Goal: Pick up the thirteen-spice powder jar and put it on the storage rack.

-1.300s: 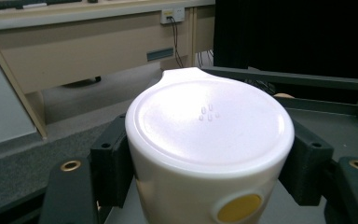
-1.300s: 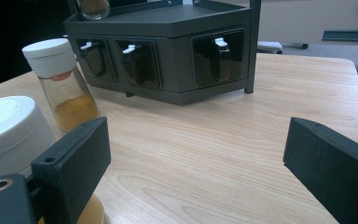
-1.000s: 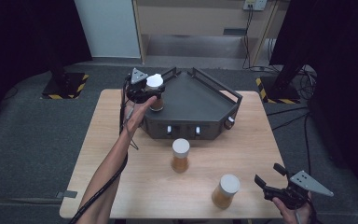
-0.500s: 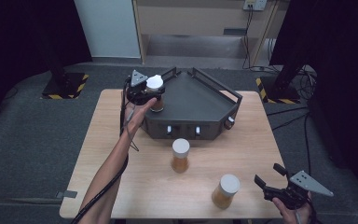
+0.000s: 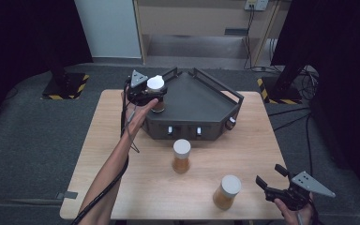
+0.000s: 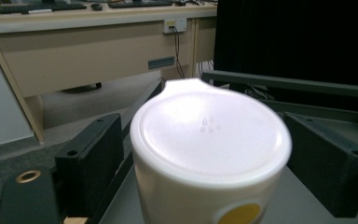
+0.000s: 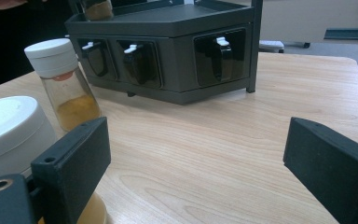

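Note:
A white-lidded jar (image 5: 155, 84) of amber stuff stands on the left corner of the dark grey three-cornered rack (image 5: 197, 96). My left gripper (image 5: 157, 96) reaches it from the left. Its jaws have just been opening and now stand on either side of the jar (image 6: 209, 140), off its wall. My right gripper (image 5: 268, 175) hovers open over the table's front right corner, with nothing between its fingers (image 7: 74, 154). Just to its left stands a second jar (image 5: 227, 191), whose white lid (image 7: 7, 123) shows in the right gripper view.
A third white-lidded jar (image 5: 182, 157) stands mid-table in front of the rack, also seen as a jar (image 7: 65, 86) in the right gripper view. The rack's front (image 7: 168, 56) carries three dark knobs. Bare wood (image 5: 248, 140) lies right of the jars.

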